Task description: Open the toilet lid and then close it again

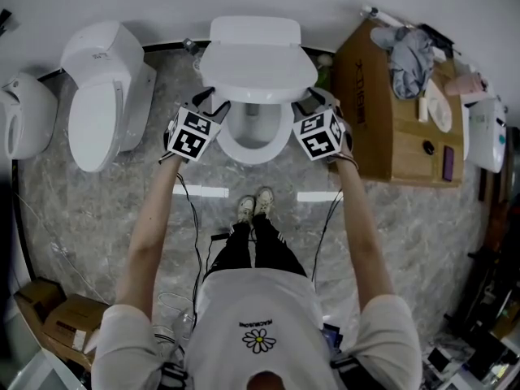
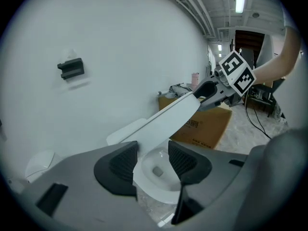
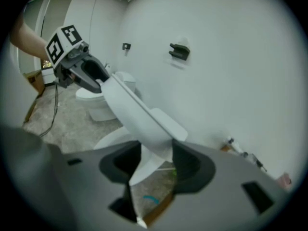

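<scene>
The white toilet lid (image 1: 258, 67) stands half lowered over the bowl (image 1: 253, 140), in front of the tank (image 1: 254, 29). My left gripper (image 1: 213, 101) is at the lid's left edge and my right gripper (image 1: 314, 98) at its right edge. In the left gripper view the lid (image 2: 163, 117) slants down into the gap of my left gripper (image 2: 151, 160), whose pads stand apart from it. In the right gripper view the lid (image 3: 134, 112) runs down between the wide-set jaws of my right gripper (image 3: 156, 162). Both grippers are open around the lid's edges.
A second white toilet (image 1: 101, 96) stands left of this one, with another white fixture (image 1: 20, 116) beyond it. A cardboard box (image 1: 398, 124) topped with a grey cloth (image 1: 410, 59) sits close on the right. The person's shoes (image 1: 254, 205) and cables lie before the bowl.
</scene>
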Motion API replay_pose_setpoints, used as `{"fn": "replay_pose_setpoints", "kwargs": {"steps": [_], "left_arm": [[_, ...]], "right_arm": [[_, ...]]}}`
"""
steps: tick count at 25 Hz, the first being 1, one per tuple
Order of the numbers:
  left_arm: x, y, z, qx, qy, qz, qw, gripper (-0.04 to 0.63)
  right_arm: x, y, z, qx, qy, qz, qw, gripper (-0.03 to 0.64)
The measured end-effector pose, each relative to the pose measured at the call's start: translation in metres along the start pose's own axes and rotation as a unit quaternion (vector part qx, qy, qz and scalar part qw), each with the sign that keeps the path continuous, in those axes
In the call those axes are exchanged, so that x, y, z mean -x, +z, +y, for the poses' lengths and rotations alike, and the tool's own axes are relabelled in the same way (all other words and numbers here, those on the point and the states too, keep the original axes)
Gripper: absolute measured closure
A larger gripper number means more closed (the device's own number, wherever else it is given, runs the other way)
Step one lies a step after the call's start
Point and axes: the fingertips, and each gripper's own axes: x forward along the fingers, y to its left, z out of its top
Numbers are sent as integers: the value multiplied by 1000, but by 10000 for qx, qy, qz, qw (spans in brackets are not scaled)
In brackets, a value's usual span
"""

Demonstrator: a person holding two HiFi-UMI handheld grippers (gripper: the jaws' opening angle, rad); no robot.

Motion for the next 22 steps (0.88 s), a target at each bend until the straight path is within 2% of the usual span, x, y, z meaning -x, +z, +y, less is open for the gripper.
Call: {"fn": "replay_pose_setpoints", "kwargs": {"steps": [3, 6, 16, 22], "left_arm": [[1, -12, -10, 82, -228, 155, 9996, 376], [1, -27, -21, -49, -413, 358, 9985, 374], [-4, -80, -52, -170, -754, 774, 9940, 370], [-11, -109, -66, -26, -838, 1022, 9912, 370]], "right_arm": [[1, -14, 11, 65, 95, 135, 9998, 396], [2, -28, 24, 98, 193, 257, 9994, 393], [-2, -74, 64, 111, 466, 650, 9967, 388], [-10, -100, 84, 89, 651, 887, 9939, 388]]}}
